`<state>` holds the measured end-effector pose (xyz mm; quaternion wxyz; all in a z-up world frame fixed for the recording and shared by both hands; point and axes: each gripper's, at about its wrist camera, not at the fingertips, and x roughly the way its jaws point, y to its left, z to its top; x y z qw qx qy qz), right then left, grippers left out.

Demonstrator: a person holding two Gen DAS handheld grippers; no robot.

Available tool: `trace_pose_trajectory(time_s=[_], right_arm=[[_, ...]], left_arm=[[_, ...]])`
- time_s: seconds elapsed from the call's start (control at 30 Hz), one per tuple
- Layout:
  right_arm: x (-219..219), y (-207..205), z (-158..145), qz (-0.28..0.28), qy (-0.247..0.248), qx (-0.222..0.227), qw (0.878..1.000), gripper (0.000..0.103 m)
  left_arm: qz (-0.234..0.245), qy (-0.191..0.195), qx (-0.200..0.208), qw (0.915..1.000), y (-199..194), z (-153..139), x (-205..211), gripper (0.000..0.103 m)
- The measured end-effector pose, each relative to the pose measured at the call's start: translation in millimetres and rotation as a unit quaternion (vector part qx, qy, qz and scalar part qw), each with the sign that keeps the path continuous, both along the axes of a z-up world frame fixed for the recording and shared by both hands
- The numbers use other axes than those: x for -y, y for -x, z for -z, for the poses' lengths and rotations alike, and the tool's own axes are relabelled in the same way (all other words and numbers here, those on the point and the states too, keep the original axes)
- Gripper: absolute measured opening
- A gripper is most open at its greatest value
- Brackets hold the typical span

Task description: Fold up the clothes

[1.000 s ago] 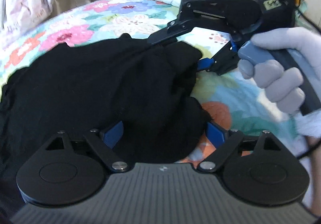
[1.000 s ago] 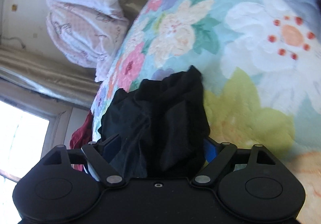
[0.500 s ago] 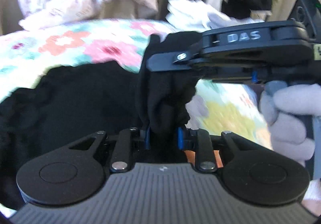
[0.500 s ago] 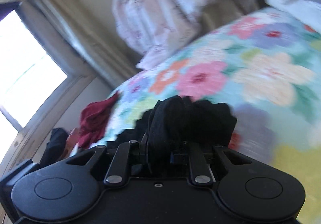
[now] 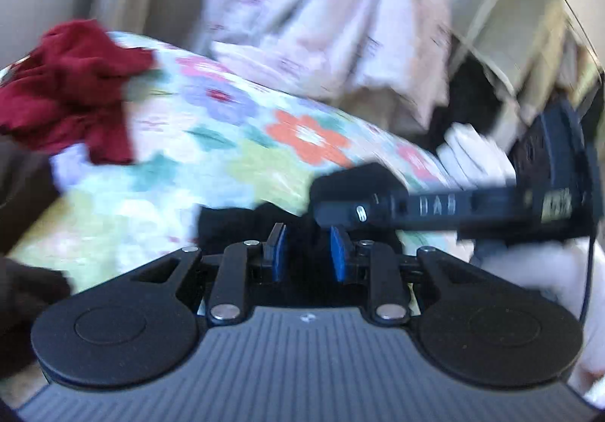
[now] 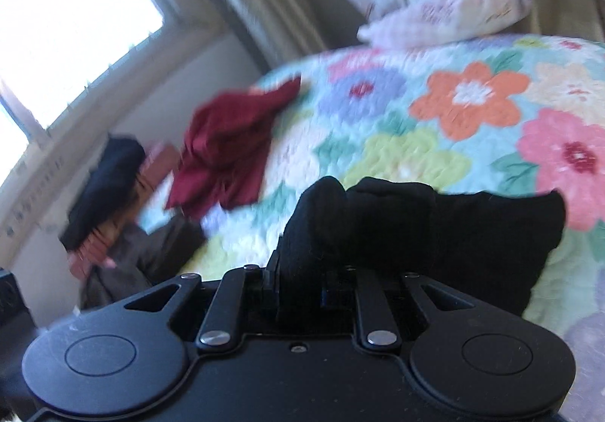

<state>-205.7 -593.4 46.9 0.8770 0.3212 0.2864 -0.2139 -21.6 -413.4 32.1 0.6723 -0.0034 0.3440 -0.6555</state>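
Both grippers hold the black garment, lifted over the floral quilt. In the left wrist view my left gripper point(image 5: 307, 252) is shut on a bunch of the black garment point(image 5: 227, 223), with dark cloth filling the narrow gap between its blue pads point(image 5: 278, 253). Close on the right, my right gripper point(image 5: 336, 210) lies sideways, held by a white-gloved hand point(image 5: 529, 270). In the right wrist view my right gripper point(image 6: 302, 282) is shut on a thick wad of the black garment point(image 6: 378, 217), which hides its pads and trails off to the right.
A crumpled dark red garment point(image 6: 230, 149) lies on the floral quilt point(image 6: 472, 100) near the bed's far left edge. Pale pink bedding point(image 5: 321, 6) is piled behind the bed. A bright window point(image 6: 75, 25) and dark clothes point(image 6: 109, 180) sit at left.
Both grippers went from open around the black garment to shut on it. They lifted it and swung left toward the red garment, each rolling as it moved.
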Motion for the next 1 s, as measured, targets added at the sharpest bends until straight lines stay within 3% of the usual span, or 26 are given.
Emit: trace_pose_trajectory(time_s=[0.13,0.23,0.37,0.47,0.53,0.7,0.77,0.87,1.0], right_arm=[[-2,-26,15,-0.022,0.003,-0.038,0.999,0.021],[6,-35,25,-0.026,-0.015,-0.038,0.999,0.027],[17,-19,26,-0.007,-0.079,0.027,0.996,0.039],[8,18,13,0.014,-0.079,0.08,0.994,0.047],[-3,45,9,0.025,-0.069,0.089,0.993,0.049],[-47,87,24,0.019,0.005,0.001,1.0,0.051],[-69,99,32,0.008,0.034,-0.032,0.999,0.051],[-96,117,45,0.002,0.048,-0.048,0.998,0.054],[-123,123,60,0.005,0.059,-0.062,0.996,0.057]], left_arm=[[-0.007,0.012,-0.019,0.9997,-18,2,-1,0.025],[0.005,-0.008,-0.031,0.9995,-21,12,11,0.026],[0.025,-0.046,-0.023,0.9984,-13,23,21,0.038],[0.038,-0.063,-0.019,0.9971,-5,26,24,0.048],[0.036,-0.071,-0.005,0.9968,-3,25,25,0.055],[0.037,-0.076,-0.014,0.9963,-2,25,19,0.067],[0.047,-0.087,0.003,0.9951,7,26,21,0.07],[0.058,-0.116,0.037,0.9908,22,33,31,0.073],[0.041,-0.138,0.035,0.9889,28,51,46,0.073]])
